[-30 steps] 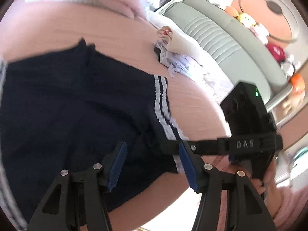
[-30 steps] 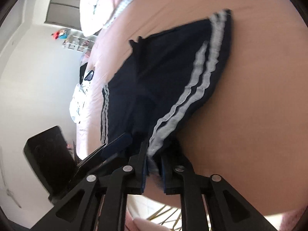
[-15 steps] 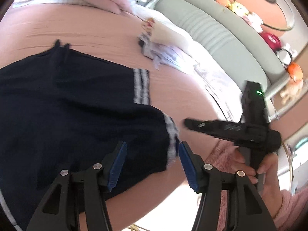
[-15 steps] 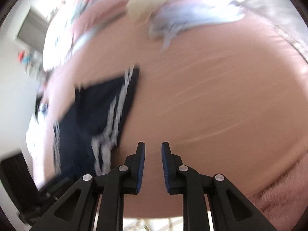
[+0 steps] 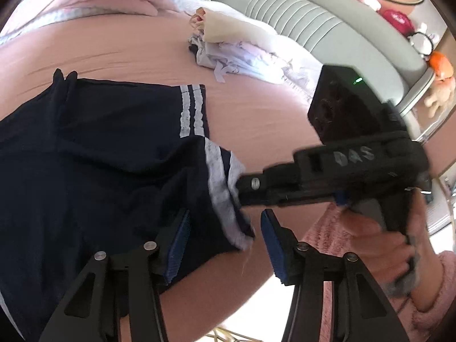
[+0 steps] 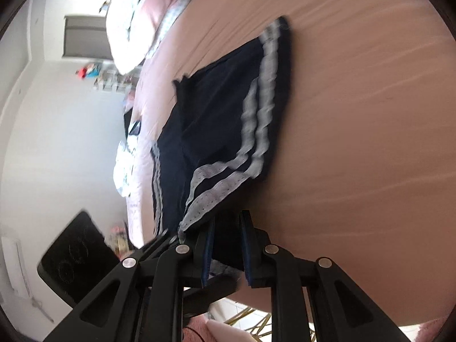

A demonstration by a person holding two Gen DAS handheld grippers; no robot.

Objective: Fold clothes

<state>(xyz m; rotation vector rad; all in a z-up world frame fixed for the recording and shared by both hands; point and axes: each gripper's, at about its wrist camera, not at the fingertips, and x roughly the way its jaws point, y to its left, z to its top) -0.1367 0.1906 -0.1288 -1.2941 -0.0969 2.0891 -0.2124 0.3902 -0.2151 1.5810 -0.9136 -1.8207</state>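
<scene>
1. Left gripper (image 5: pixel 225 219): jaws parted and have just been closing. The near striped corner of the navy garment (image 5: pixel 114 156) sits between them, but neither pad presses on it. Nothing is held.
2. Right gripper (image 6: pixel 228 222): jaws parted a little and have just been opening. Dark hem cloth lies in the gap. I see no clamp on it, so I read this as set around the hem, not gripping.
3. From the left wrist view, the right tool comes in from the side with its tips at the same white-banded hem, just beside my left jaws. The hand (image 5: pixel 379 242) on its handle wears a pink fuzzy sleeve.
4. Step, as I judge it: taking hold of the near hem with both tools, ahead of the next fold.
5. Next move calls for both jaws to close on the hem, catching all its layers, then a lift level enough to keep the edge straight.
6. The garment lies flat on the pink bed (image 5: pixel 256 108). It is navy with two white stripes along the hem, which ripple slightly, and it looks already doubled once.
7. A pile of pale clothes (image 5: pixel 228 54) sits farther up the bed, well apart.
</scene>
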